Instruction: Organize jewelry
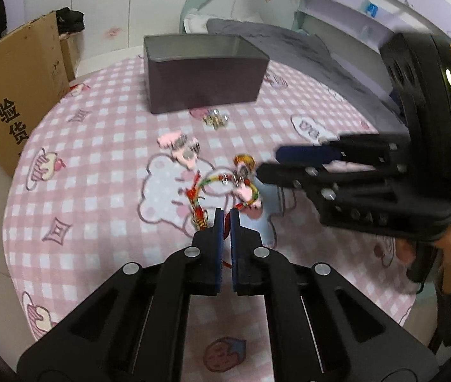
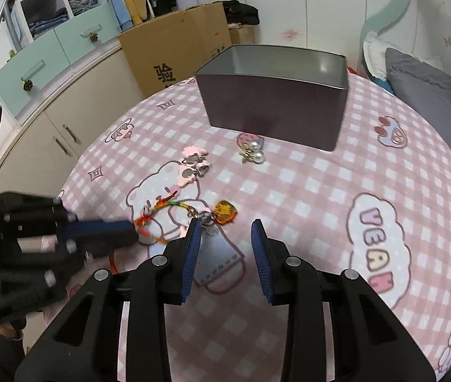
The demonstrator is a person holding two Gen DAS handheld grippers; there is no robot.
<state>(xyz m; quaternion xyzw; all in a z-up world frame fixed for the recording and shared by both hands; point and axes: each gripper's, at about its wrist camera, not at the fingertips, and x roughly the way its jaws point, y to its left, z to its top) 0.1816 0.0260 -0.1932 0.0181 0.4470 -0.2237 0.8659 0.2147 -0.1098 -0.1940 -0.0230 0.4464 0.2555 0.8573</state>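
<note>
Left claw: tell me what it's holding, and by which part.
The left claw is shut on the colourful braided cord bracelet, pinching its red knotted tail end. The right claw is open and holds nothing.

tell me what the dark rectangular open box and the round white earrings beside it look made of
Dark rectangular open box: probably thin metal tin, with a smooth grey, dully reflective inner wall and a matte purplish outside. Round white earrings: glossy pearl-like beads, real or imitation unclear, on gold-coloured, likely metal, settings.
</note>
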